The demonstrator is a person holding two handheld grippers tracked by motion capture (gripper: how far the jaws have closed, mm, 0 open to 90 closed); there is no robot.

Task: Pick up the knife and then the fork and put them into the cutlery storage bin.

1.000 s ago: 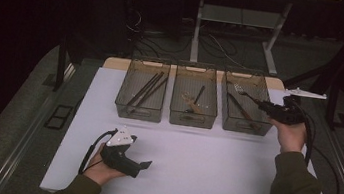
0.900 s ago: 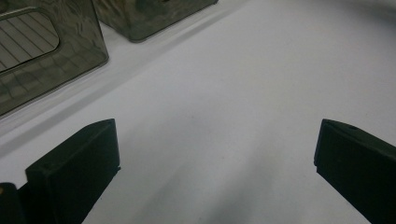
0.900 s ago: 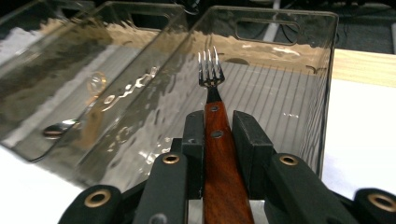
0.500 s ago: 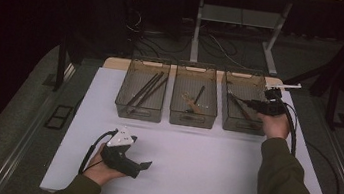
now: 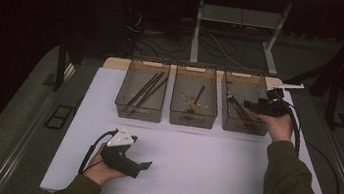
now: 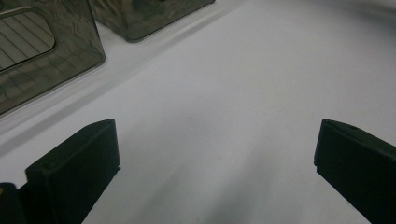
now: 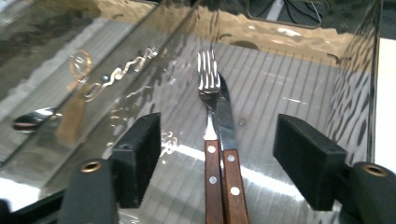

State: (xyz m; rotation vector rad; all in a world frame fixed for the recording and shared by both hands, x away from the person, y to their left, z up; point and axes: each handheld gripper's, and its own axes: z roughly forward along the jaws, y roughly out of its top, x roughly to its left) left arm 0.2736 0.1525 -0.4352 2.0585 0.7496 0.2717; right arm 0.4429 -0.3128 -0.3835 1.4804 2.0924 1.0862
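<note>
A fork [image 7: 208, 88] with a wooden handle lies flat beside a matching knife [image 7: 227, 122] on the floor of the right clear bin [image 7: 355, 70]. My right gripper [image 7: 219, 140] hovers just over them. Its jaws have just been opening and now stand apart, with both utensils between them and untouched by the pads. In the high view the right gripper [image 5: 254, 106] reaches over the right bin [image 5: 243, 76] from its right side. My left gripper [image 5: 143, 165] rests low on the white table [image 5: 202, 156] at the near left, and its wide-open jaws [image 6: 215, 154] hold nothing.
A middle bin [image 5: 192, 121] holds a spoon [image 7: 32, 119] and other small utensils. A left bin [image 5: 138, 114] holds dark sticks. All three bins stand in a row at the table's back. A cable trails from each gripper.
The right gripper moved left and slightly down over the right bin. The fork it carried now lies in the bin, and its jaws have come apart. The left gripper stayed put.
</note>
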